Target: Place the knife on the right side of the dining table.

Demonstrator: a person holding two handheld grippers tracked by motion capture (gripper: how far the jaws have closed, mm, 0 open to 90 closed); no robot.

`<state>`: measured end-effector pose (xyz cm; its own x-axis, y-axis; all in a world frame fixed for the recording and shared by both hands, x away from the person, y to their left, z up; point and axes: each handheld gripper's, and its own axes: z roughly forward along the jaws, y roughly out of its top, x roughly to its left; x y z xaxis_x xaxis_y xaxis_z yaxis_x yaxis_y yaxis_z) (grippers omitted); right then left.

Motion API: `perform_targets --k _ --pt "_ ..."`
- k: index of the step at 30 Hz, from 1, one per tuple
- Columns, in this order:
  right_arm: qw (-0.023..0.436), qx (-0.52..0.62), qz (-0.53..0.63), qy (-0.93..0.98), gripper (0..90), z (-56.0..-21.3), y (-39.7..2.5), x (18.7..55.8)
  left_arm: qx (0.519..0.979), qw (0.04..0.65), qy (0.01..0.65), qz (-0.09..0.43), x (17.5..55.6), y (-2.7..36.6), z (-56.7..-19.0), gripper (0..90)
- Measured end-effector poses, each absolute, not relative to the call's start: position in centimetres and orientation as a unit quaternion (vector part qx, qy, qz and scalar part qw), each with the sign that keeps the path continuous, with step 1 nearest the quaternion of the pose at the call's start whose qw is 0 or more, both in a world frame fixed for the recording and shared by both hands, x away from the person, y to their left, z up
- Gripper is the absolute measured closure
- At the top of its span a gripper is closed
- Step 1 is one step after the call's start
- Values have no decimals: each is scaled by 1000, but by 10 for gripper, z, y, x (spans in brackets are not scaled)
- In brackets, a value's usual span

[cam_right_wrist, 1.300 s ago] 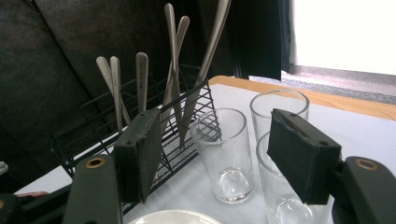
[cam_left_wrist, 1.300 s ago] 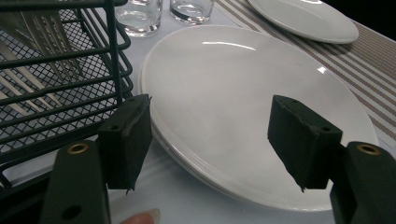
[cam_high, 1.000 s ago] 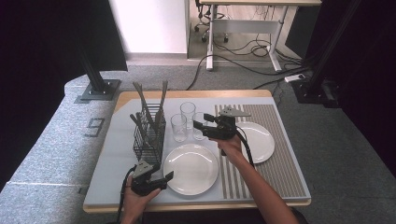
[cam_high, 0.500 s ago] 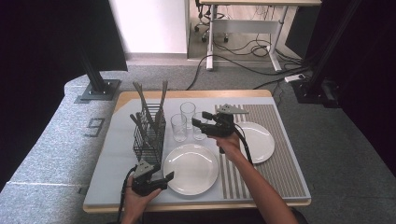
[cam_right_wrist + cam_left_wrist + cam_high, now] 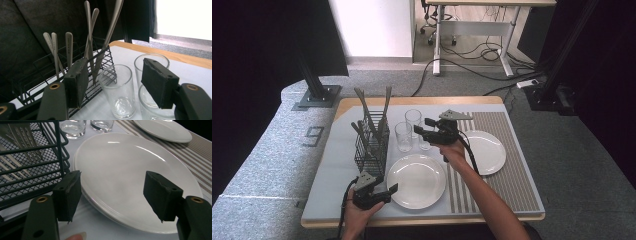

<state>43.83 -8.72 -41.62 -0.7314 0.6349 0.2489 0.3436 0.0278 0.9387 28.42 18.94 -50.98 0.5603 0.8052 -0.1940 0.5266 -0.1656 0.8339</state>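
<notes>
The glass is seen low in the middle of the right gripper view, between the two wide-open jaws of the right claw. Nothing is held yet. The glass is stood upright on the table, just in front of the rack, and two more glasses are packed close at its right. In the high view the right claw is found in the middle of the frame, over the three glasses.

The glass is judged to be light, hard and smooth, so it could slip, and it could break if squeezed hard or bumped. It is best taken by its side walls, near the middle, with a soft squeeze.

The left claw is also spread open and empty, at the near edge of the plate. In the high view it is seen at the lower left, beside the plate.

The lowest glass is cut off at the bottom right of the right gripper view. Whether the glasses are touching cannot be told. The spoons are partly hidden by the rack wires.
</notes>
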Motion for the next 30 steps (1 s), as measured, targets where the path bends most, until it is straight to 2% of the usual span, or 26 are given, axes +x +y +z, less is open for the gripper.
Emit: perform_targets --k 30 --pt "105 349 601 711 404 -416 -65 458 748 470 445 146 284 190 -509 307"
